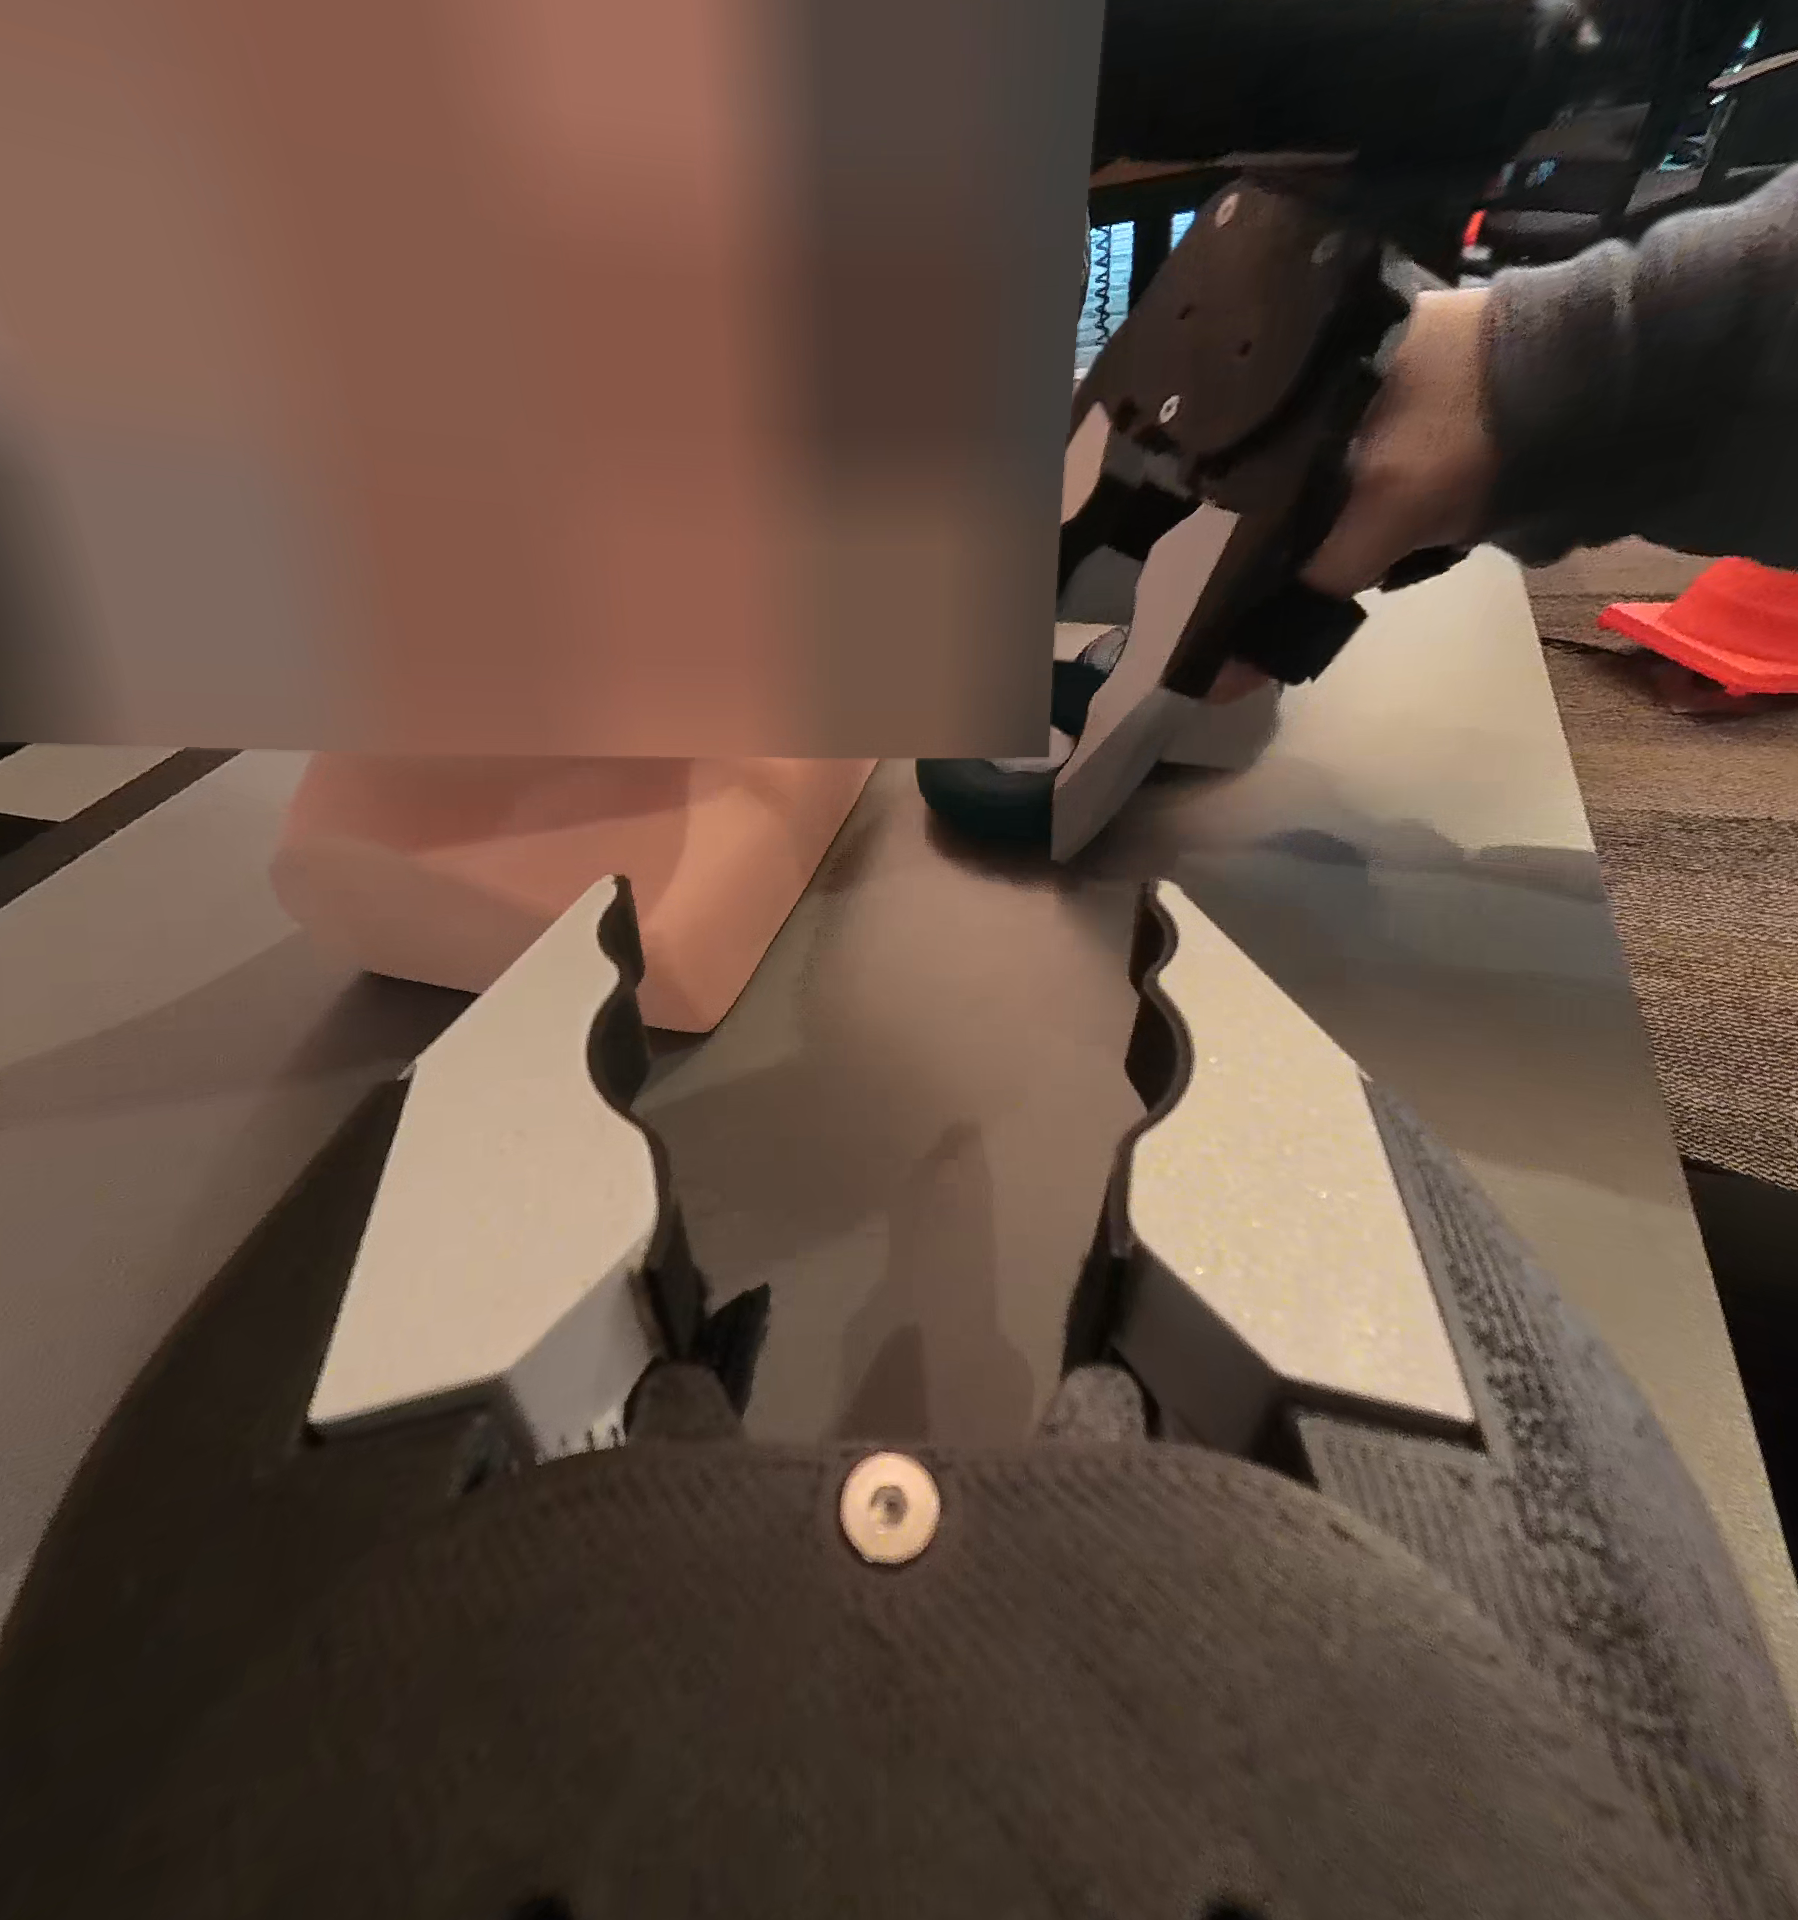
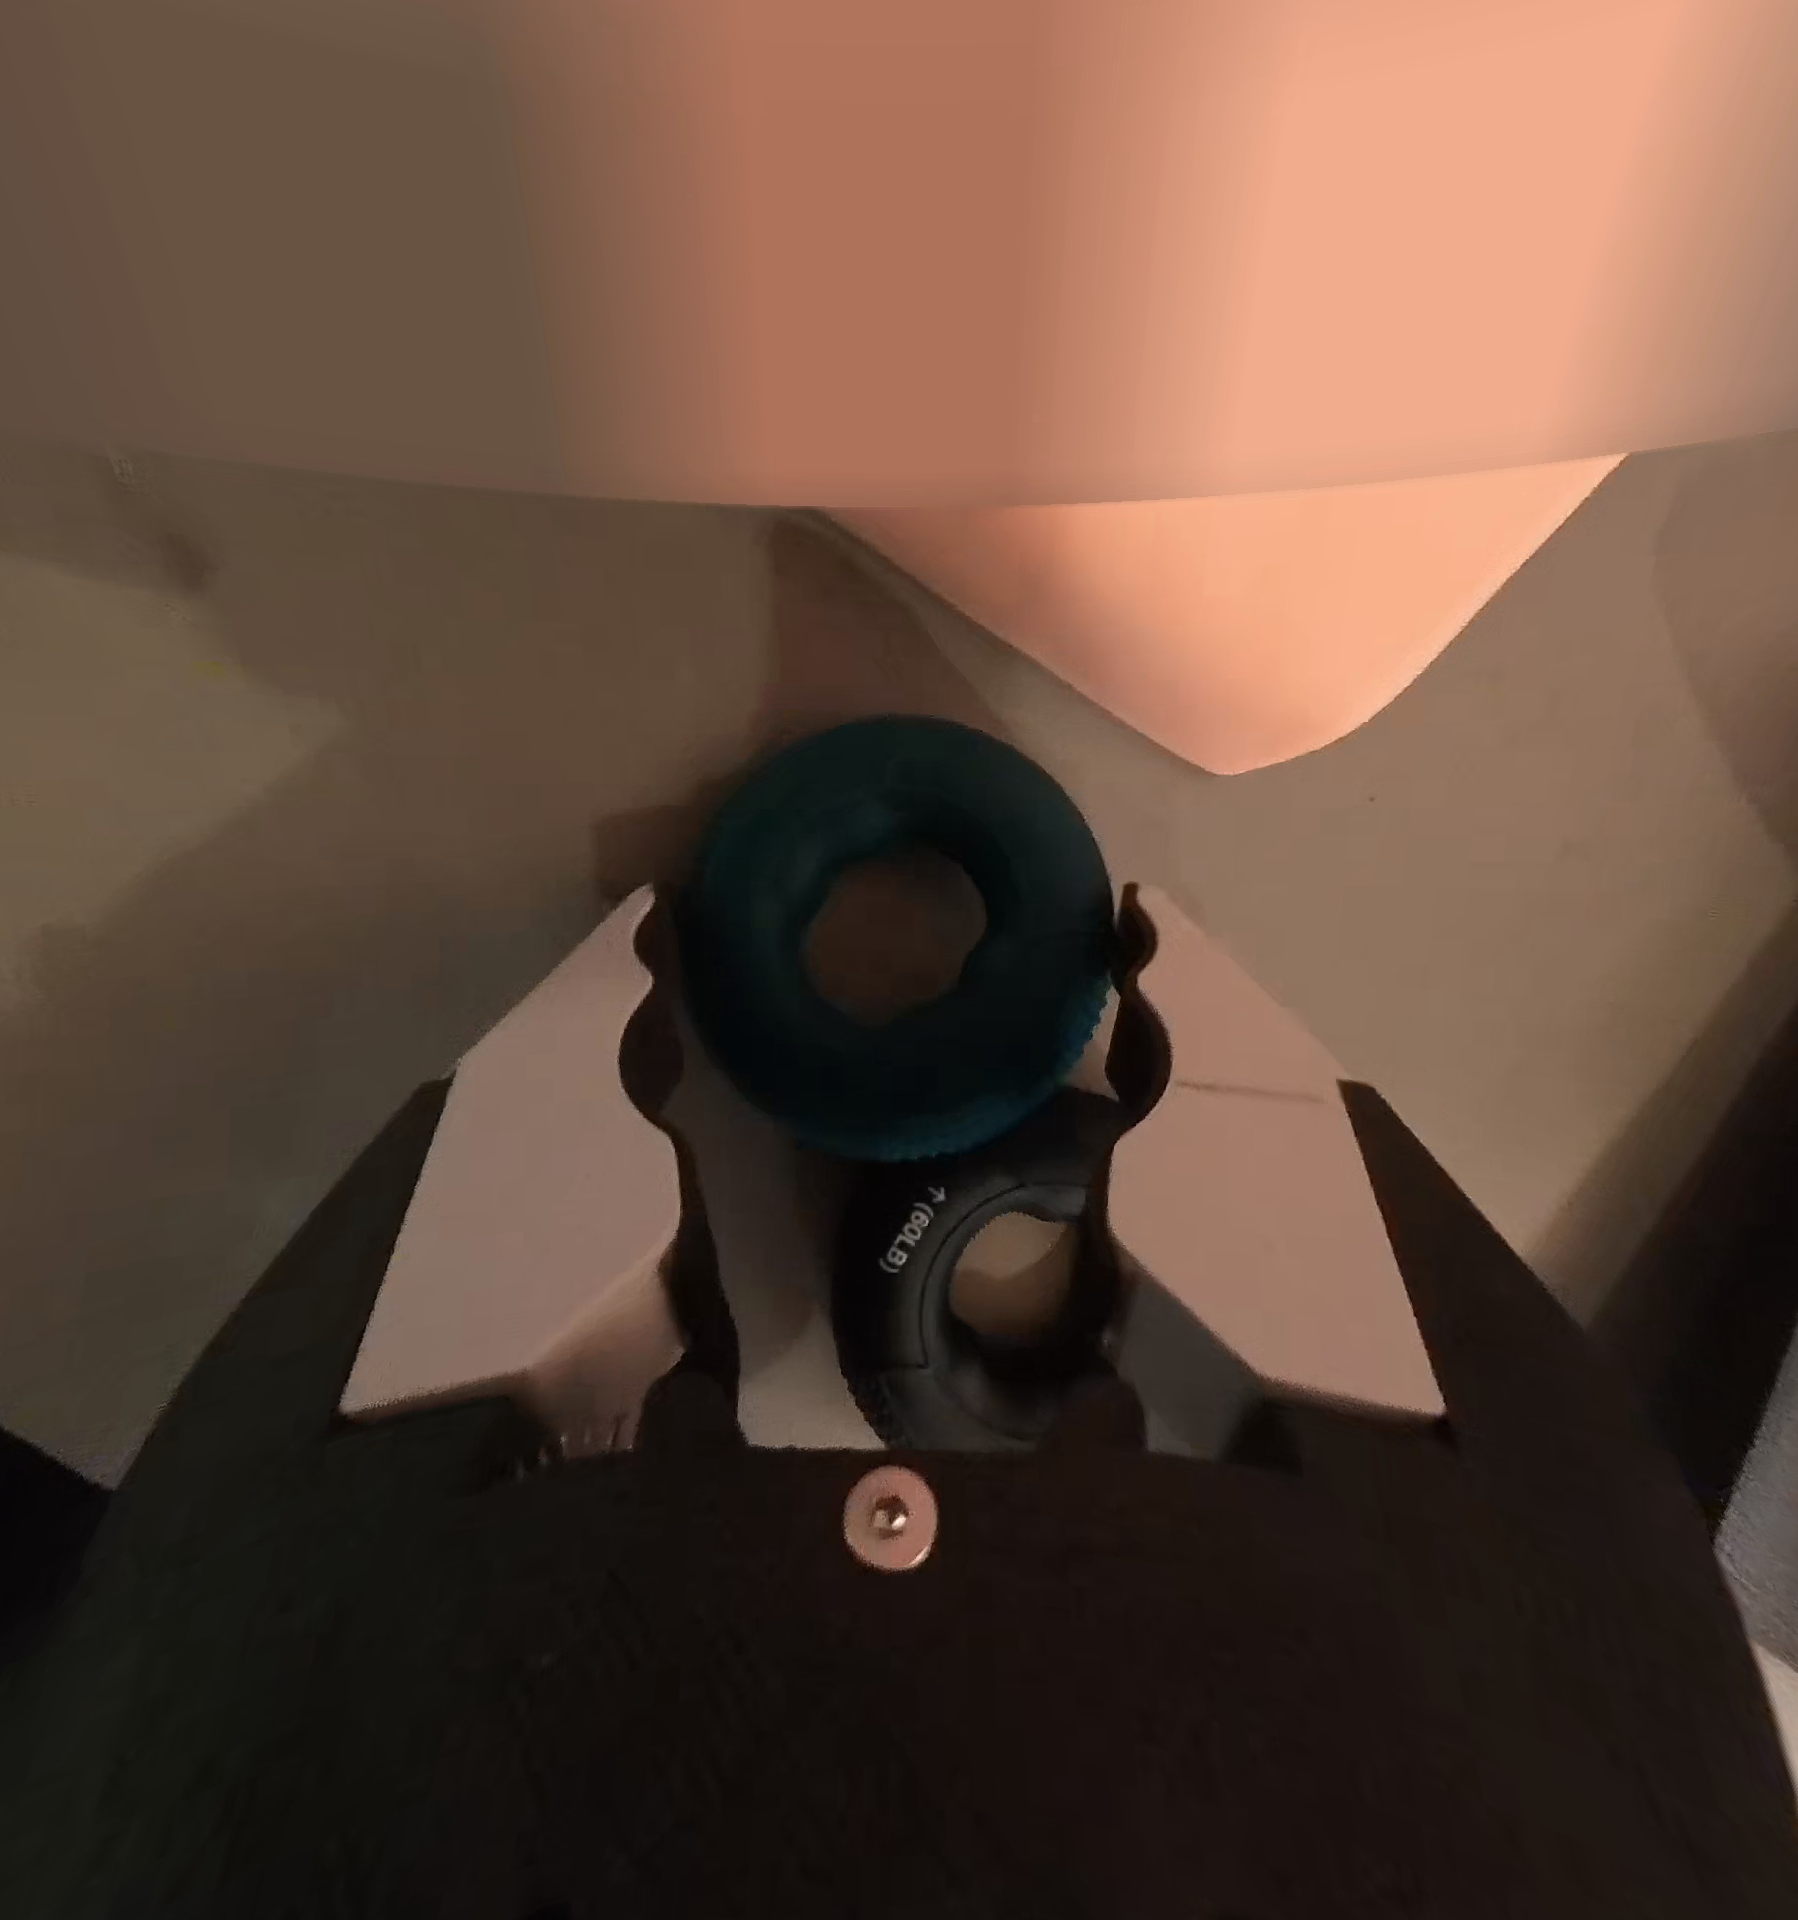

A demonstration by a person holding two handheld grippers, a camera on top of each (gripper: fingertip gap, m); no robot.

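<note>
So the main thing here is a dark teal ring (image 2: 890, 940), a chunky rubbery donut lying flat on the pale counter (image 2: 251, 831). The right claw (image 2: 890, 935) is down around it with 1 finger on each side. The right-side finger looks like it's touching the ring's edge, while the left one has a thin sliver of gap, so the claw is spread and not squeezing it.

Just behind the teal ring, closer to the claw's body, sits a black ring (image 2: 978, 1288) with white lettering on it. The teal one overlaps its far edge a bit. It's also between the 2 fingers, snug against the right-side one.

On the far side of the teal ring there's a peach-coloured object (image 2: 1238, 644) with a pointed corner aimed at the ring, near it but not touching. Its upper part is blurred out.

In the left wrist view the teal ring (image 1: 978, 800) is only a dark sliver beside the right claw (image 1: 1113, 769), which a hand (image 1: 1425, 436) in a grey sleeve (image 1: 1653, 364) holds. The left claw (image 1: 890, 914) is wide open over bare counter (image 1: 1394, 779), holding nothing, well back from the ring. The peach object (image 1: 749, 894) sits just past its left fingertip. Off the counter, beyond the sleeve, there's a red thing (image 1: 1747, 623) on carpet (image 1: 1726, 935).
</note>
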